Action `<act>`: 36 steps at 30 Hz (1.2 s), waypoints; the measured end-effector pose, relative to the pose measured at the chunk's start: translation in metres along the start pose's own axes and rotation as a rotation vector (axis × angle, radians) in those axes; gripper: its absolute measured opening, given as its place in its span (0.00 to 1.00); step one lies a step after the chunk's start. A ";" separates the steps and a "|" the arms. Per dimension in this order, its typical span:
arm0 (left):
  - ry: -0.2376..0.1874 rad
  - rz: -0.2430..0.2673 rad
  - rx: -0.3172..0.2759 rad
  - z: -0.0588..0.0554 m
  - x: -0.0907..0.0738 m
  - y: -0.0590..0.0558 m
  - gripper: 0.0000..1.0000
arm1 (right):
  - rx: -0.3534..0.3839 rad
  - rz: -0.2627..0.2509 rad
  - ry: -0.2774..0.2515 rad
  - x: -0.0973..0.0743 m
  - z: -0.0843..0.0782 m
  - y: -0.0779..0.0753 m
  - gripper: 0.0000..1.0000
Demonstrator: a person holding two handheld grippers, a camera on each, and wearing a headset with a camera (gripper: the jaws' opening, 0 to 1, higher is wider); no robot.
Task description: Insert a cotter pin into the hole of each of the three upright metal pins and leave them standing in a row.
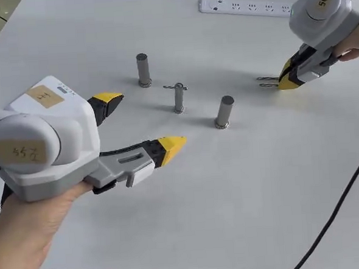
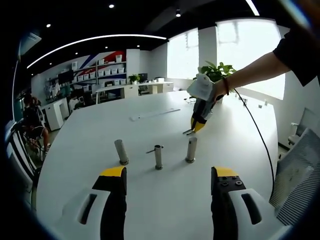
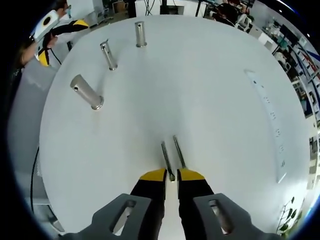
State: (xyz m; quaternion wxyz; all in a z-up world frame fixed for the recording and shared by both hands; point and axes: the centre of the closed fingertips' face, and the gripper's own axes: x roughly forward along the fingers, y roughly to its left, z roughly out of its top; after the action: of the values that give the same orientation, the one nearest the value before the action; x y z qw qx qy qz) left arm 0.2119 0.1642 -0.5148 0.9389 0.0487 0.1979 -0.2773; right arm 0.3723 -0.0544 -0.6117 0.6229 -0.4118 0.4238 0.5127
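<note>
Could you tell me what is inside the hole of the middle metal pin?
A cotter pin passes through the middle metal pin, sticking out both sides; its stretch inside the hole is hidden.

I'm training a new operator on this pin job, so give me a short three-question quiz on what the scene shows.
1. True or false: the left gripper holds its tongs wide open.
2. Which of the three upright metal pins carries a cotter pin? A. an end pin B. the middle pin C. none
3. How many loose cotter pins lie on the table at the tongs of the right gripper?
Key: 1 true; 2 B; 3 two.
</note>
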 end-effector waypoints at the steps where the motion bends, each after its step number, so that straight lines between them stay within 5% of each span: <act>1: 0.000 0.000 -0.002 0.000 0.000 0.000 0.68 | 0.000 0.008 0.000 0.000 0.001 0.001 0.02; 22: 0.007 -0.013 -0.005 -0.002 0.002 -0.003 0.67 | -0.057 0.032 0.037 0.002 -0.002 -0.001 0.00; 36: 0.029 -0.027 0.005 -0.003 0.000 -0.009 0.65 | -0.130 -0.031 0.046 -0.003 0.001 0.002 0.00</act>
State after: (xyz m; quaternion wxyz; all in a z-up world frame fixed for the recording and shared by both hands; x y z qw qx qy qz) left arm 0.2059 0.1576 -0.5174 0.9320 0.0526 0.2114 -0.2896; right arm 0.3698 -0.0542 -0.6091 0.5927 -0.4699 0.3973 0.5196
